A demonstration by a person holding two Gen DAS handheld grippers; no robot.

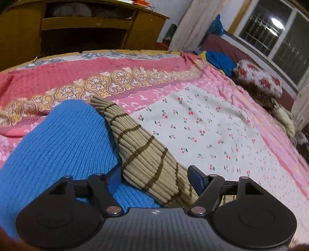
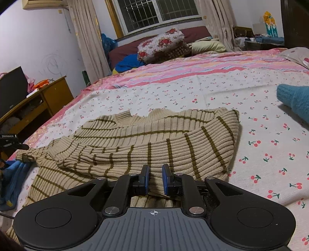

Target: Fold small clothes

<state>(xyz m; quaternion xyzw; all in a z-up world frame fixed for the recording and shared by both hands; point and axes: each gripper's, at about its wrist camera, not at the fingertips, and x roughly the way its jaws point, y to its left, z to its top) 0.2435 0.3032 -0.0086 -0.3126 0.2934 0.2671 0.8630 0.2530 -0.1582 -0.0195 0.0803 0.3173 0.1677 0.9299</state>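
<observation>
Left tongs (image 1: 155, 177): fingers wide apart, straddling striped sweater's (image 1: 143, 152) sleeve beside blue knit (image 1: 58, 146); closing could catch both. Right tongs (image 2: 155, 179): nearly together, apparently pinching sweater's near hem on bedsheet (image 2: 251, 119); loose grip might slip.

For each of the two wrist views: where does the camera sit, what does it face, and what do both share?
Left wrist: behind the left tool, open astride the striped beige sweater, blue knit alongside; faces a wooden desk.
Right wrist: behind the right tool, narrowly apart over the sweater; faces the window.
Shared: sweater, cherry-print sheet, floral pillow.
</observation>
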